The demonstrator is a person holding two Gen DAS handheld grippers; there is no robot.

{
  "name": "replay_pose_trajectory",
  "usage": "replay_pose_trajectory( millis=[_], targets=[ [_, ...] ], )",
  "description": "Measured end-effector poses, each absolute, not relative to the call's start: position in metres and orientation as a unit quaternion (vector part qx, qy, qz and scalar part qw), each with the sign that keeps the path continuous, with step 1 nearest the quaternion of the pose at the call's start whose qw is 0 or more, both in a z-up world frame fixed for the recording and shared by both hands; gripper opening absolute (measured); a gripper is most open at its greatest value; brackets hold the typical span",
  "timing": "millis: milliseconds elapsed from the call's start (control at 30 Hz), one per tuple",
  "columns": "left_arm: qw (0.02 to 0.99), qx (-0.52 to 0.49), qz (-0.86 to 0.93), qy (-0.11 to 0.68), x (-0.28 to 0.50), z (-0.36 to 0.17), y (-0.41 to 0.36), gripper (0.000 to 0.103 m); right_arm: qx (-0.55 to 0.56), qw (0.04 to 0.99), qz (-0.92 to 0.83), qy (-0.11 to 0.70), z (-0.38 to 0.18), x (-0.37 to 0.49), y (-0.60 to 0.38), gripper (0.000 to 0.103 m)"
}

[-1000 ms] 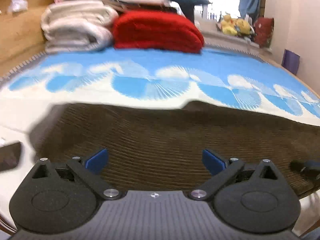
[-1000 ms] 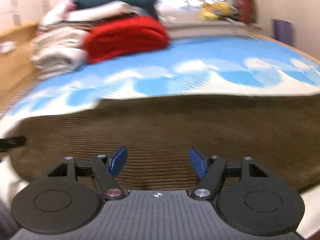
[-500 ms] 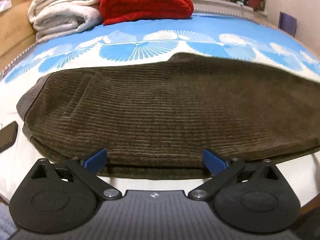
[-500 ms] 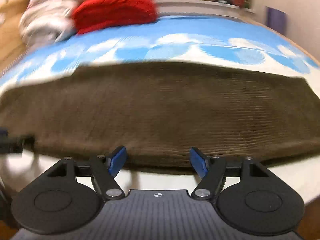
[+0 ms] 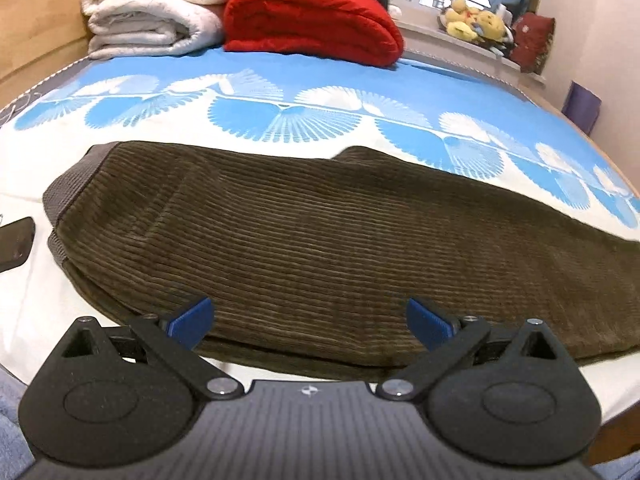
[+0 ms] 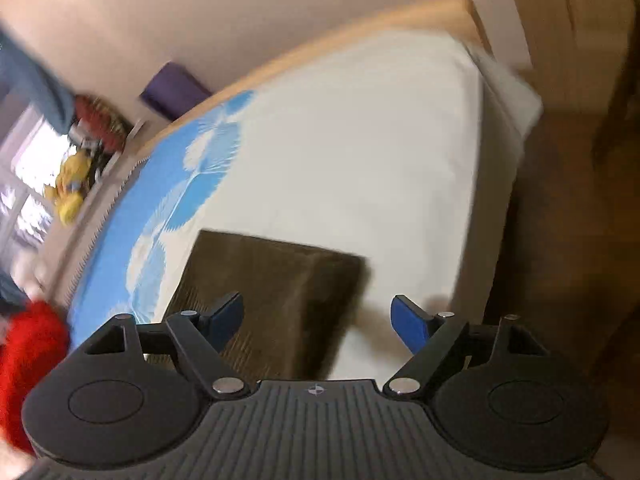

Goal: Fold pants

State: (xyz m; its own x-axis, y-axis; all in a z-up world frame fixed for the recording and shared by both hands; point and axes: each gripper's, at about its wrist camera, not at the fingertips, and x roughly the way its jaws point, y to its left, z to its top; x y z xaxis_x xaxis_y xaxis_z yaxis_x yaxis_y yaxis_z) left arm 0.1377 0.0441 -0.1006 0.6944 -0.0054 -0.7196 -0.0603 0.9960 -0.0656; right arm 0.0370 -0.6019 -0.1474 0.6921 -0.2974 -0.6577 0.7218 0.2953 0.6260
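Brown corduroy pants [image 5: 320, 240] lie folded lengthwise across the bed, waistband at the left, legs running off to the right. My left gripper [image 5: 308, 320] is open and empty, just above their near edge. In the right wrist view the leg cuff end [image 6: 276, 292] of the pants lies on the white part of the sheet. My right gripper [image 6: 316, 320] is open and empty over the cuff end's near corner; this view is tilted and blurred.
The bed sheet [image 5: 280, 112] is blue and white. A red blanket [image 5: 312, 20] and white folded blankets [image 5: 156, 12] are stacked at the far side. A dark flat object [image 5: 16, 242] lies left of the waistband. The bed's corner [image 6: 504, 92] and wooden floor [image 6: 560, 240] are at the right.
Both grippers pulled back from the pants and stayed open. The right gripper swung round to the right toward the cuff end and now looks along the bed's end.
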Motion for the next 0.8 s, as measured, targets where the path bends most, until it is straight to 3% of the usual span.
replay_pose_trajectory(
  millis=[167,300,400,500,533,567,633,800],
  targets=[
    [0.916,-0.033,0.004,0.399,0.136,-0.103,0.027,0.103,0.556,0.755,-0.280,0.206,-0.179,0.043,-0.620,0.052],
    [0.915,-0.021,-0.003,0.403,0.135,-0.106,0.016,0.103,0.551,0.764,-0.273,0.196,-0.189,0.053,-0.621,0.050],
    [0.916,-0.003,-0.003,0.402,0.134,-0.107,0.010,0.103,0.571,0.755,-0.270,0.178,-0.198,0.047,-0.632,0.042],
    [0.915,0.003,-0.002,0.404,0.137,-0.108,0.007,0.103,0.608,0.720,-0.287,0.168,-0.195,0.033,-0.629,0.043],
    [0.913,0.001,-0.001,0.407,0.139,-0.109,0.007,0.103,0.608,0.718,-0.295,0.167,-0.191,0.029,-0.625,0.040],
    [0.912,-0.001,-0.001,0.411,0.141,-0.110,0.006,0.103,0.601,0.722,-0.302,0.164,-0.186,0.029,-0.622,0.029],
    [0.909,-0.001,-0.003,0.417,0.144,-0.112,0.003,0.103,0.575,0.746,-0.293,0.163,-0.178,0.035,-0.620,0.022],
    [0.908,0.005,-0.001,0.419,0.147,-0.115,-0.001,0.103,0.565,0.755,-0.283,0.172,-0.177,0.054,-0.625,0.025]
  ],
)
